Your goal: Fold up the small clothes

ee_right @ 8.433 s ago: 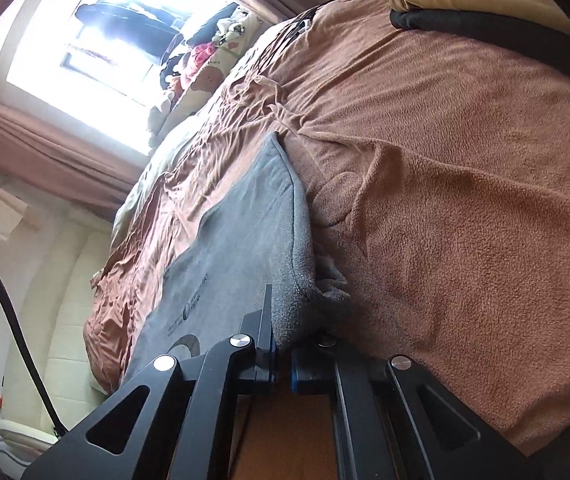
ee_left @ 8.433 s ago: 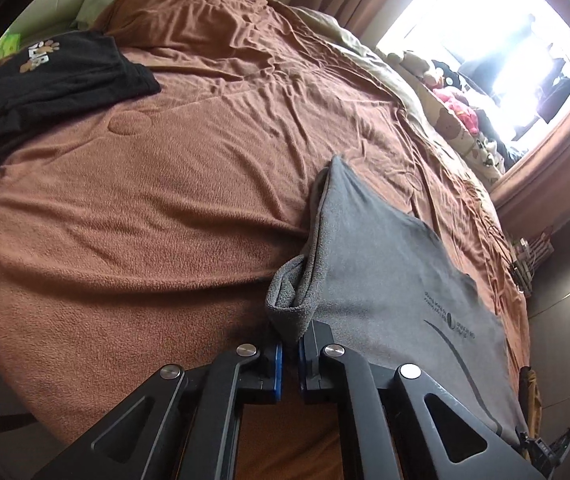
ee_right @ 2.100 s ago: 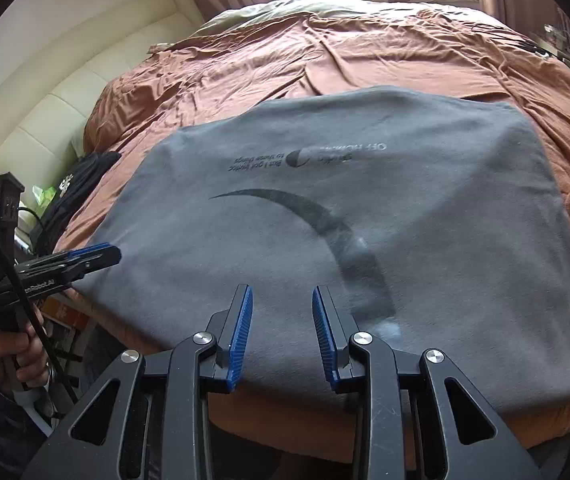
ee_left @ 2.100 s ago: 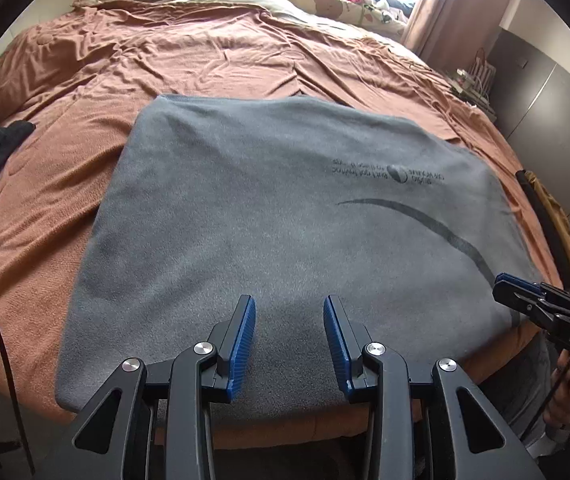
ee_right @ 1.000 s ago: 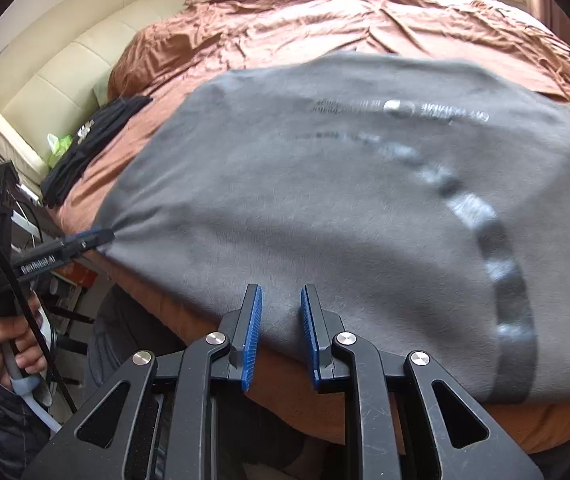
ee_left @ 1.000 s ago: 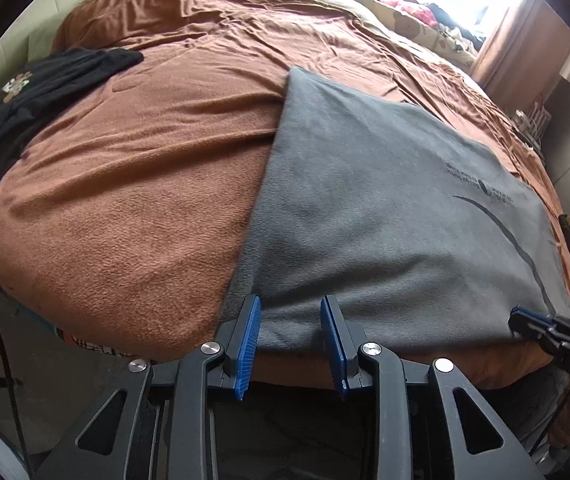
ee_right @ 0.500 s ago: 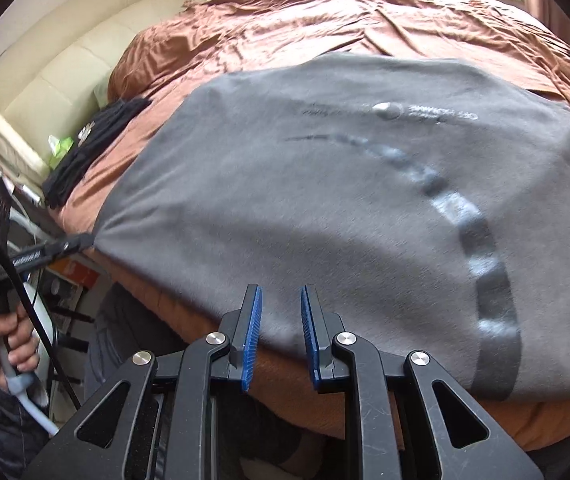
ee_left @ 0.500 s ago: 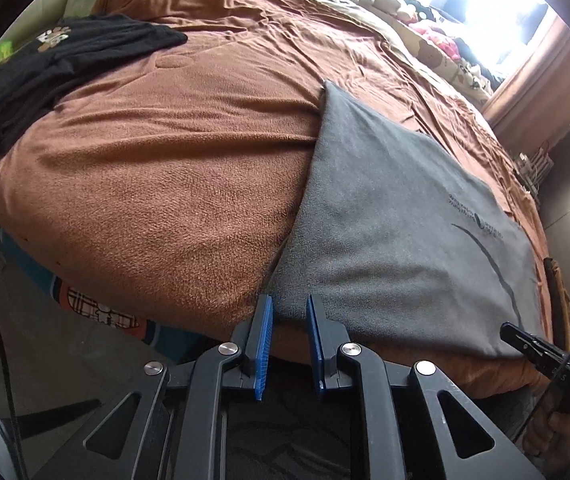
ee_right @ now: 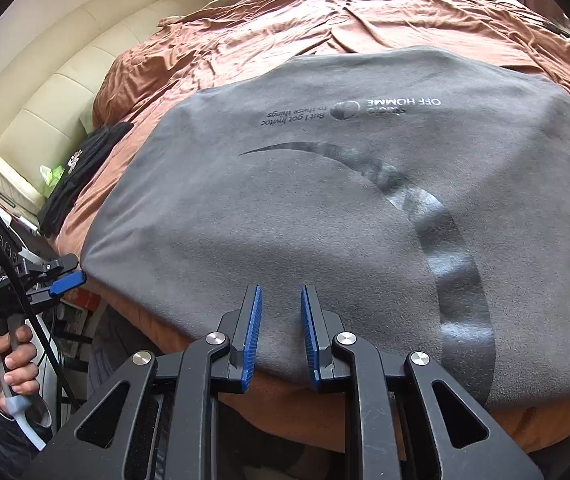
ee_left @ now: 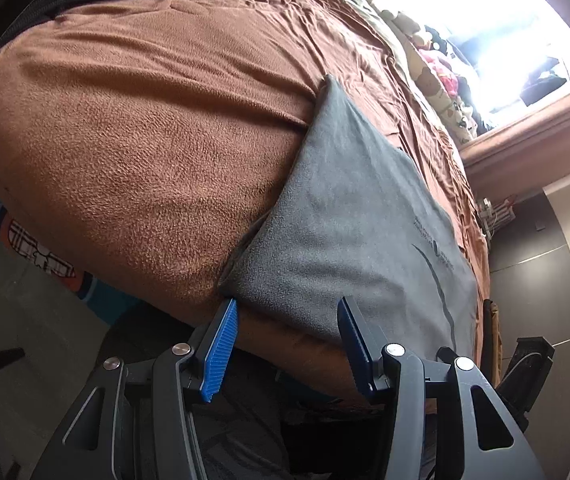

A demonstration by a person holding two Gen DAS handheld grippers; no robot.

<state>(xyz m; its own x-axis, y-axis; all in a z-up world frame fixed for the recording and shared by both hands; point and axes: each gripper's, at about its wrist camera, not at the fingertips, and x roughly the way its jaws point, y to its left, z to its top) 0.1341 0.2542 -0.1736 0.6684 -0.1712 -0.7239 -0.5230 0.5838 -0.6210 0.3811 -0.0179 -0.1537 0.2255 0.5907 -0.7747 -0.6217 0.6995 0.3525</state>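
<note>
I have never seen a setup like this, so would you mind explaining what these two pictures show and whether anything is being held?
A person holds a two-finger gripper in each hand, and each gripper carries a wide-angle camera looking out along its fingers. One picture is from the left gripper, whose jaws have just been opening at the near left corner of a folded grey T-shirt; nothing is between them. The other is from the right gripper, open over the shirt's near edge without pinching it. That view also shows the person's left hand. The shirt lies flat on a brown blanket covering a bed. A black garment lies farther off. Nothing is held.
</note>
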